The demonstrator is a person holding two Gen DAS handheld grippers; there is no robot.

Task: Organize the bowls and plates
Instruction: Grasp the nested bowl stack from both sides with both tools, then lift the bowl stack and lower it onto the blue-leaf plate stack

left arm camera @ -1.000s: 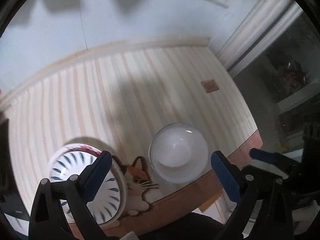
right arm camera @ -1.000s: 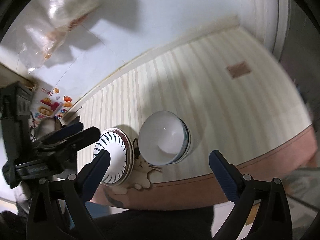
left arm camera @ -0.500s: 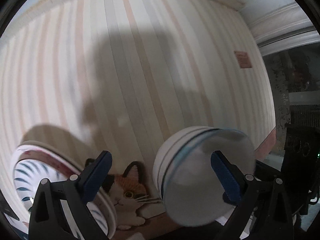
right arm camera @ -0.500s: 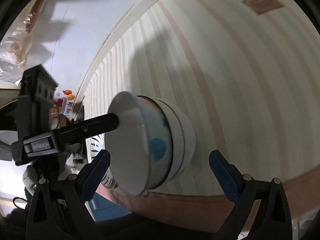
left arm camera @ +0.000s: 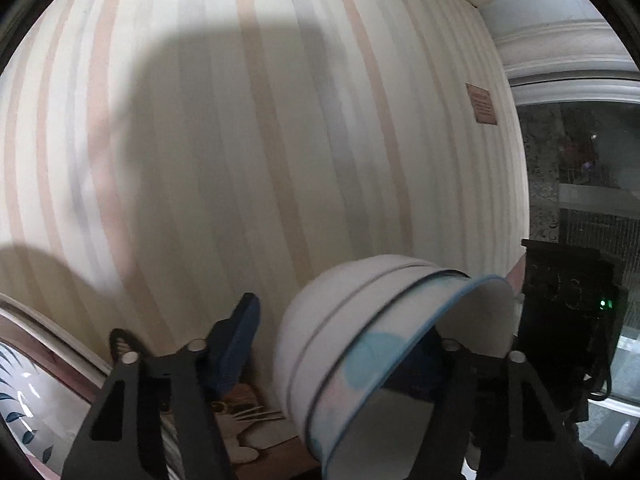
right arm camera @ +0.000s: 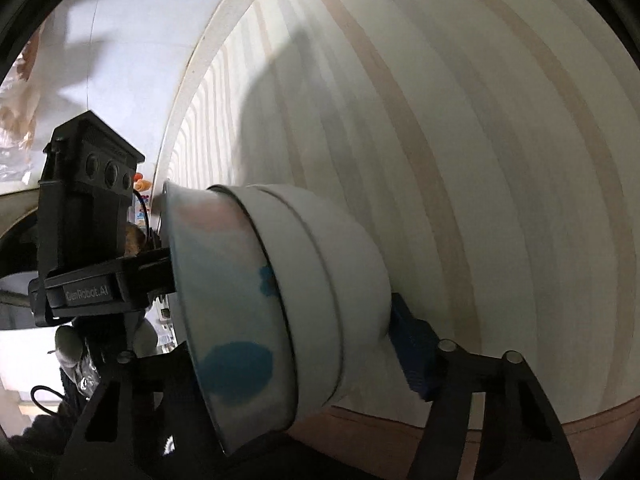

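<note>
A stack of nested white bowls [left arm camera: 320,332] stands on the striped cloth; the top bowl has a thin blue rim and blue spots. My left gripper [left arm camera: 340,328] straddles its wall with the jaws closing. The left pad [left arm camera: 236,336] is still clear of the outer wall, and the right finger is inside the top bowl. In the right wrist view the same bowl stack [right arm camera: 320,280] fills the gap of my right gripper [right arm camera: 280,320], whose jaws are also closing. Its right pad [right arm camera: 412,344] lies at the lowest bowl's wall. Its left finger is hidden behind the rim.
A blue-leaf patterned plate [left arm camera: 24,400] sits at the lower left, beside a cat-shaped mat [left arm camera: 240,412] under the left fingers. The striped tablecloth [left arm camera: 240,160] stretches away beyond the bowls. The table's front edge [right arm camera: 520,432] runs close below. The left gripper's body [right arm camera: 88,280] is just across the stack.
Both grippers have come down onto the bowl stack from high above the table. Their jaws have narrowed from wide open, and the bowls now sit between the fingers of each.
</note>
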